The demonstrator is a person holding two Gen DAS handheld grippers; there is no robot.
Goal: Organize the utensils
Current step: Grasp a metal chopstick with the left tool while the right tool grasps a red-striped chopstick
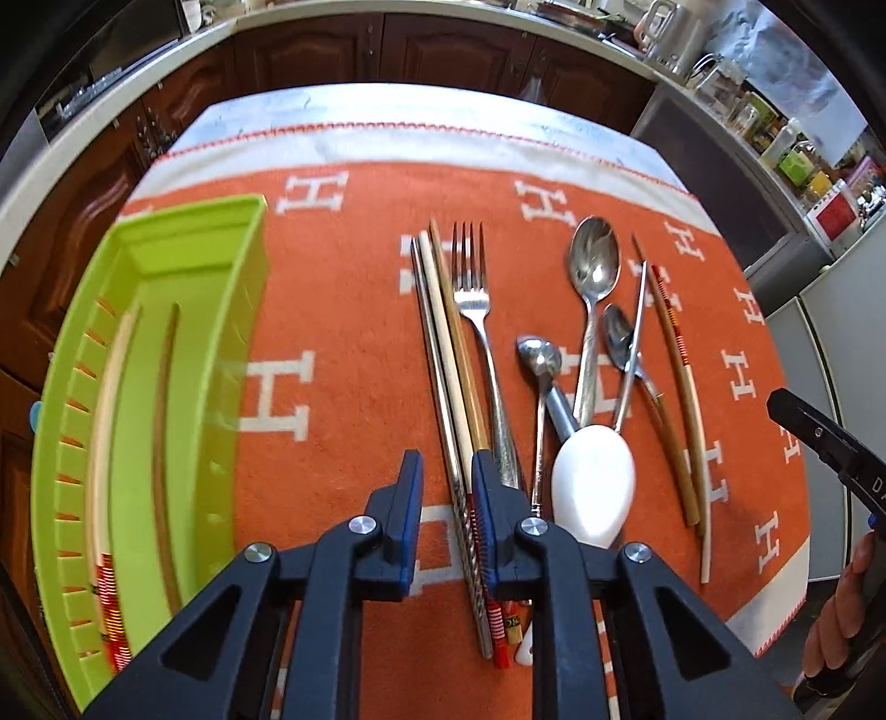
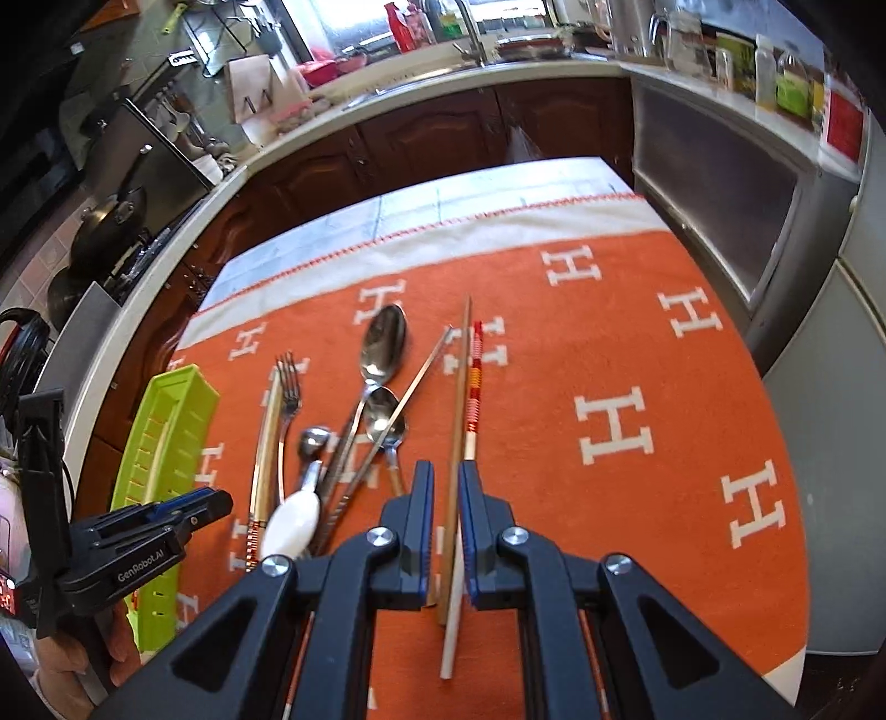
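Observation:
On the orange cloth lie three chopsticks side by side, a fork, a large spoon, a small spoon and a white-handled scoop. My left gripper hovers over the handle ends of the three chopsticks. Its jaws stand narrowly apart, and bare cloth shows beside the left pad. My right gripper hangs above a wooden chopstick and a red-banded white one. A narrow gap shows between its pads, which grip nothing. The green tray at the left holds two chopsticks.
A thin metal chopstick lies across the small spoon. The table's far edge faces dark wooden cabinets. A grey appliance stands at the right. A hand holds the right gripper at the cloth's right edge.

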